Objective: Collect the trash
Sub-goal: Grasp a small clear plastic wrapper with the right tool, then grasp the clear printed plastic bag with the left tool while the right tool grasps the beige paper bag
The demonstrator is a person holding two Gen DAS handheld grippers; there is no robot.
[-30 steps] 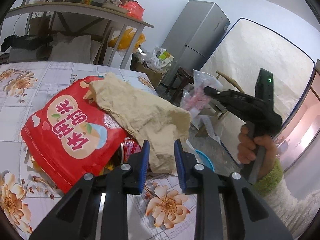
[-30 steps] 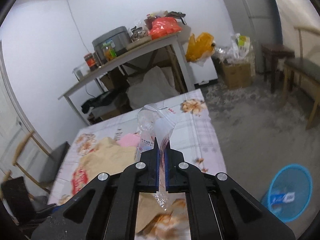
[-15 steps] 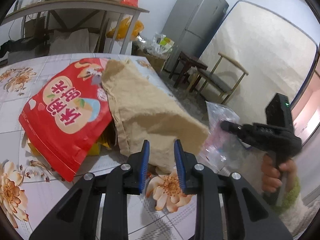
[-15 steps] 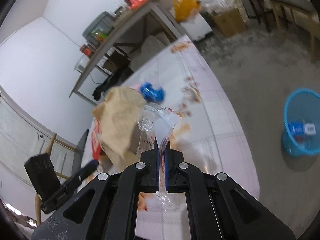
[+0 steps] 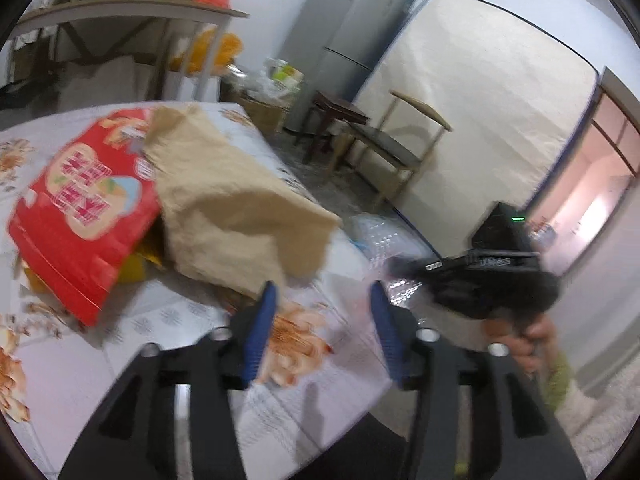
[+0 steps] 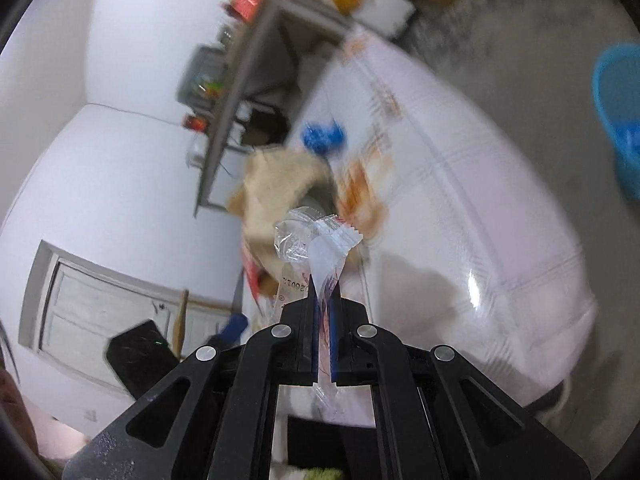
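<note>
the table (image 5: 168,316), under a flowered cloth, takes up most of the room in front of me. near its edge lies a big tan paper bag (image 5: 236,216), crumpled, long axis running from the far side toward the near corner, its torn mouth facing that corner. tucked half under it on the far-left side is a red snack bag (image 5: 80,208), flat, tilted up on something yellow. a small blue crumpled thing (image 6: 322,136) sits further along the table, blurred. on the floor well off the table edge stands a blue mesh basket (image 6: 618,120).

the left gripper (image 5: 322,320) hangs over the near corner of the table, its jaws just having spread apart, with nothing between the blue pads (image 5: 262,328); the paper bag's mouth is just beyond them.

the right gripper (image 6: 324,316) is beside the table edge, jaws pinched together on a clear plastic wrapper (image 6: 316,240). the wrapper stands long-ways straight out from the fingertips, its crinkled open end pointing away toward the paper bag, a short tail hanging back between the fingers. a hand (image 5: 524,340) grips its handle.
</note>
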